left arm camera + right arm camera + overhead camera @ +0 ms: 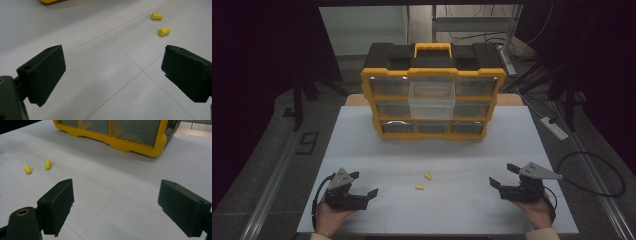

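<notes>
— Grippers, condition? Left gripper (pixel 363 183) and right gripper (pixel 503 175): jaws spread wide, empty, near the table (pixel 362 145) front edge.
— Contents? Two yellow earplugs (pixel 423 181) between them; yellow organizer (pixel 433 90) beyond, middle drawer (pixel 431 100) pulled out.

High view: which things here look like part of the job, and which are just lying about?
Likely part of the job:
- two yellow earplugs on the table
- organizer case with its top middle drawer pulled out
- left gripper, right gripper, jaws open

Just lying about:
- power strip on the floor
- cables behind
</notes>
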Motion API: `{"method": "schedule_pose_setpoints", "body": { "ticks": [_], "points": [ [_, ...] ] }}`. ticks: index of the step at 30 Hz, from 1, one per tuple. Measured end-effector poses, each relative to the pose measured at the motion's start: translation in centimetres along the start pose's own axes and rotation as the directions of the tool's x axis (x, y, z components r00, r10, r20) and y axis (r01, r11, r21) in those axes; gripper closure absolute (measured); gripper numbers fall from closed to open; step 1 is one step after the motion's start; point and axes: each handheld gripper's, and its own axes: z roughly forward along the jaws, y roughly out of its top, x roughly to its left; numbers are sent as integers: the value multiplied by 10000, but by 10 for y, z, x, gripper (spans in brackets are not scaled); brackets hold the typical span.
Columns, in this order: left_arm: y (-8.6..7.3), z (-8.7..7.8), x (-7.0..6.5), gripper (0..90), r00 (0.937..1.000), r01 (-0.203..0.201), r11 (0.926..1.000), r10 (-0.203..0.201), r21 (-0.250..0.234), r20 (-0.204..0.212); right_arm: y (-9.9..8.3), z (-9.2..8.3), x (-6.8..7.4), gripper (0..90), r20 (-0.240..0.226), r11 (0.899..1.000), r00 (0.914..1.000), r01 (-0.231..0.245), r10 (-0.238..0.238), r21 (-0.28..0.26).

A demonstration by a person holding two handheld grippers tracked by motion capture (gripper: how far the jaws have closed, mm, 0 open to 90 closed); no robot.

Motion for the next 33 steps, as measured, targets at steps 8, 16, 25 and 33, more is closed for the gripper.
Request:
{"method": "schedule_pose_setpoints", "body": {
  "ticks": [8,16,25,33],
  "points": [
    [-1,0,-1,55,10000,-21,10000,21,3,81,-2,1,-1,157,103,9999,9999,73,-75,154],
    [-1,0,-2,55,9999,-35,10000,35,8,136,-2,2,-1,167,152,9996,9998,151,-155,256],
    [1,0,-3,55,9997,-181,9998,181,7,142,-2,1,-1,173,189,9996,9997,127,-132,239],
    [0,0,-3,57,9998,-145,9999,145,14,143,-2,4,0,179,80,9992,9997,214,-217,335]
  ]
}}
